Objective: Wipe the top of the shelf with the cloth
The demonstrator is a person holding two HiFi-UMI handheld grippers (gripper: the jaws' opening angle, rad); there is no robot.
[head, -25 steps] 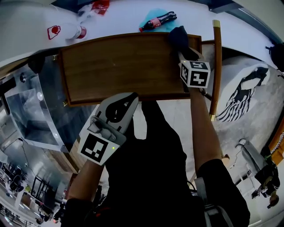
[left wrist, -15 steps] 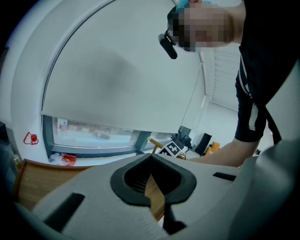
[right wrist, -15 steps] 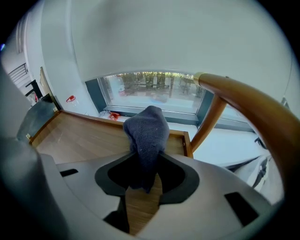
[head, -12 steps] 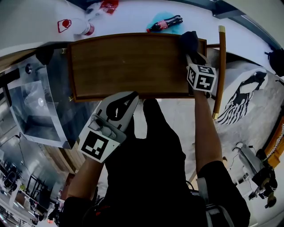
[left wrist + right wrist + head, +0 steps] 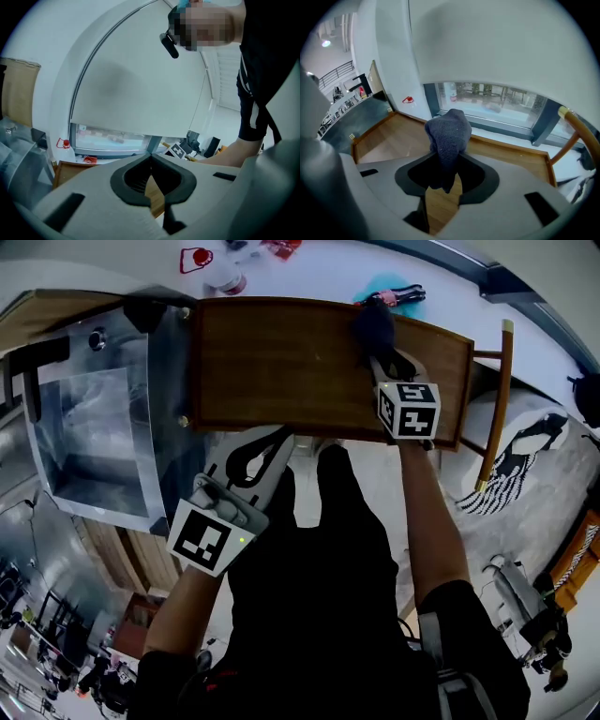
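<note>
The brown wooden shelf top [image 5: 272,362] lies below me. A dark blue cloth [image 5: 373,327] rests on it near the far edge, right of the middle. My right gripper [image 5: 382,360] is shut on the cloth [image 5: 449,133], which bunches up above the jaws over the wood [image 5: 389,140]. My left gripper [image 5: 277,441] hangs at the shelf's near edge, shut and holding nothing. In the left gripper view its jaws [image 5: 150,161] meet at the tips, with the shelf top [image 5: 70,171] beyond them.
A glass-and-metal case [image 5: 94,427] adjoins the shelf's left side. Beyond the far edge lie a cola bottle [image 5: 398,298] and a white red-capped bottle [image 5: 227,282]. A wooden rail [image 5: 495,399] and a patterned rug [image 5: 520,446] are to the right.
My right gripper has slid the cloth leftward along the far edge, away from the shelf's right corner. The head view has shifted, and the left gripper has kept its place.
</note>
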